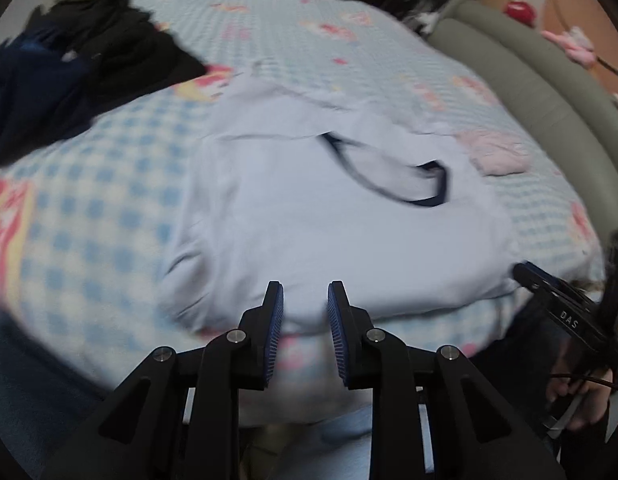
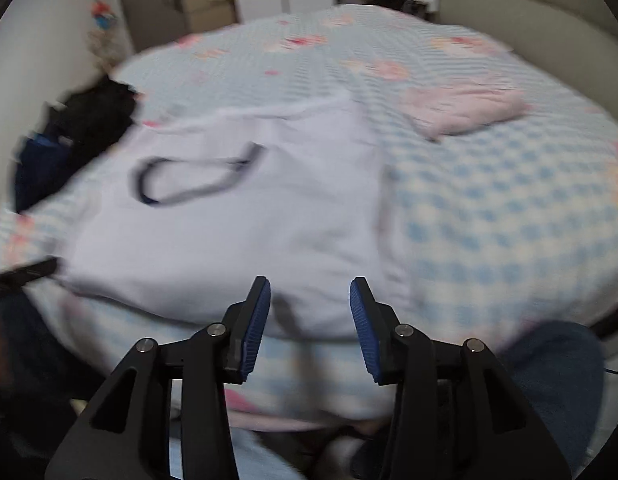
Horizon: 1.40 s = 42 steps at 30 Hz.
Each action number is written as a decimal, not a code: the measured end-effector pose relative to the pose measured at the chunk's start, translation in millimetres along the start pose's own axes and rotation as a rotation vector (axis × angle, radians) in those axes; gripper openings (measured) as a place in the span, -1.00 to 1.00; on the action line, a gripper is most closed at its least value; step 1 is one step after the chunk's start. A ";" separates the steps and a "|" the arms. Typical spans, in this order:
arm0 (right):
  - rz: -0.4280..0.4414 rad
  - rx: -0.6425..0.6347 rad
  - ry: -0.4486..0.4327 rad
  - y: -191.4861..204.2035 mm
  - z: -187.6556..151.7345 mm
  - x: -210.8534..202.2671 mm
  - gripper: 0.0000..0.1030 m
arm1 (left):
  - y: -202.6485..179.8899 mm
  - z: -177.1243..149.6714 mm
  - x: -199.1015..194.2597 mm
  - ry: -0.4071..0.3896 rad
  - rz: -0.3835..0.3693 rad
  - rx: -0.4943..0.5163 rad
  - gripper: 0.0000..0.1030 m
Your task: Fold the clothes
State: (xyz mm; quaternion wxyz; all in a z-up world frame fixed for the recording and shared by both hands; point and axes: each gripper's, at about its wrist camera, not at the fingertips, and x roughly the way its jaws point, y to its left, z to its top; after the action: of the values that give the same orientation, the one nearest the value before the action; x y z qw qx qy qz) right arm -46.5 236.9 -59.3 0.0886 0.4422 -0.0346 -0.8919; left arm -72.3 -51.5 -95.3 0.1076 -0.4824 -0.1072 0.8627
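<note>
A white shirt (image 1: 317, 216) with a dark-trimmed neckline (image 1: 393, 172) lies spread flat on the bed (image 1: 89, 184), directly ahead of both tools and reaching almost to their tips. In the left wrist view, the left hand-held gripper (image 1: 305, 300) hovers over the shirt's near hem with its blue-padded fingers standing a little apart; the cloth shows in the gap behind them, but the pads do not press on it. In the right wrist view, the right hand-held gripper (image 2: 309, 292) sits over the near right part of the same shirt (image 2: 229, 216), jaws wider apart and nothing pinched between them. The right tool's tip also shows at the right edge of the left view, just beside the shirt's corner.

Beyond the shirt and to the right of the right tool lies a small folded pink garment (image 2: 465, 112). Off to the far left of the left tool is a heap of dark clothes (image 1: 69, 72), black and navy. The bed wears a blue checked sheet with pink prints, and a grey padded headboard (image 1: 549, 92) curves along its right side. Both views are blurred.
</note>
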 end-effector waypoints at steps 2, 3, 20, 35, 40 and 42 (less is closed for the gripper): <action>0.109 0.013 0.026 5.3 5.4 8.9 -0.17 | -7.4 5.6 10.9 0.019 -0.020 0.010 -0.48; 0.156 0.022 0.045 7.1 7.2 14.5 -0.16 | -8.5 8.1 19.6 0.045 -0.020 0.008 -0.44; 0.174 0.109 0.050 -70.2 90.1 31.3 0.12 | 58.5 91.1 37.5 0.016 -0.013 -0.126 -0.14; 0.141 0.176 0.295 -107.6 210.2 208.1 -0.20 | 100.9 196.7 158.5 0.134 -0.080 -0.208 -0.53; 0.190 0.091 0.128 -86.7 216.8 160.1 -0.87 | 68.2 201.3 103.5 -0.029 -0.040 -0.047 -0.79; 0.217 0.073 0.052 -74.5 214.2 122.3 -0.88 | 52.0 192.5 70.0 -0.091 -0.049 0.011 -0.79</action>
State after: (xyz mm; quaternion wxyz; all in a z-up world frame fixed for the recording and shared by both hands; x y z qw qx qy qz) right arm -298.8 283.4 -35.5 0.1692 0.4617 -0.1125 -0.8635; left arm -277.1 -96.5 -68.5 0.1266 -0.4394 -0.1191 0.8813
